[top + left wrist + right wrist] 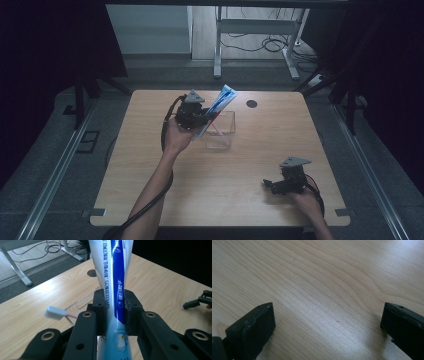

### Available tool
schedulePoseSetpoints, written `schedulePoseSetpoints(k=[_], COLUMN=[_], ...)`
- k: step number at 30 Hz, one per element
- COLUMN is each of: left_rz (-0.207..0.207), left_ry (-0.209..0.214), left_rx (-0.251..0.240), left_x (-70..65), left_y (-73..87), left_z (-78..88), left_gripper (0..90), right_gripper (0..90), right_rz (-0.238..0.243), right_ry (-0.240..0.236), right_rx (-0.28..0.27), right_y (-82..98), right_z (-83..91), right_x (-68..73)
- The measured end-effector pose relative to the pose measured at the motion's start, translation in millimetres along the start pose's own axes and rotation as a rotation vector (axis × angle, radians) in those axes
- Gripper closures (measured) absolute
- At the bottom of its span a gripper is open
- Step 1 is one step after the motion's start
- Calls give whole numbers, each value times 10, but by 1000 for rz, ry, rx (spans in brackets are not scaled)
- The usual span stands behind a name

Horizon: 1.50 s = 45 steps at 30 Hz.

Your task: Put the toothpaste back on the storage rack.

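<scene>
Left gripper (pixel 114 312): jaws clamped on the toothpaste tube (pixel 113 277), pads pressing its flat sides about midway along; the tube is pinched narrow there.
Tube position: runs straight out past the jaw tips and back down between the gripper's arms; in the high view it tilts up and away from the gripper (pixel 197 116), over the clear container (pixel 219 131).
Container: just ahead of and below the left jaws, on the table (pixel 250 165); a toothbrush (pixel 56 312) leans in it, head to the left of the left jaw.
Right gripper (pixel 327 322): jaws wide apart, nothing between them, resting low on bare wood, well apart from the left gripper.
Step, as judged: lowering the tube into the container beside the toothbrush.
Risk 1: soft, slick tube may slide or swivel between the pads if tipped fast; cause is the narrow grip on a squashed body.
Risk 2: tube end could catch the rim or knock the toothbrush, tipping the light container; nothing steadies it.
Risk 3: hard squeeze may push paste toward the cap.
</scene>
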State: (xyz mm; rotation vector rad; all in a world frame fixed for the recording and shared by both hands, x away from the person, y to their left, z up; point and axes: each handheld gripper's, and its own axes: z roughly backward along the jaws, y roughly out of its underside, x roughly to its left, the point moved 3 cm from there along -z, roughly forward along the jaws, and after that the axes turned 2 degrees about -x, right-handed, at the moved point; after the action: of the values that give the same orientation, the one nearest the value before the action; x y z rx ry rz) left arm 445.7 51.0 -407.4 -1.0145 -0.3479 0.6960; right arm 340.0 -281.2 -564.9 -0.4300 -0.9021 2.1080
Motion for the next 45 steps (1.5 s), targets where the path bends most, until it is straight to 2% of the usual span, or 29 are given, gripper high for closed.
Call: schedulePoseSetpoints(k=[25,31,45], left_rz=[13,6,-5], left_ry=[-22,-35,-60], left_rx=[-46,-51,-56], left_x=[90,89,115], left_y=[-192,-231,-150], left_z=[-445,-541,-735], left_gripper=[749,750,748], right_gripper=[0,0,0], right_rz=[-1,4,7], right_ry=[-2,-2,-4], right_rx=[1,0,-1], right_y=[0,0,-1], right_z=[2,0,0], right_x=[1,-1,-4])
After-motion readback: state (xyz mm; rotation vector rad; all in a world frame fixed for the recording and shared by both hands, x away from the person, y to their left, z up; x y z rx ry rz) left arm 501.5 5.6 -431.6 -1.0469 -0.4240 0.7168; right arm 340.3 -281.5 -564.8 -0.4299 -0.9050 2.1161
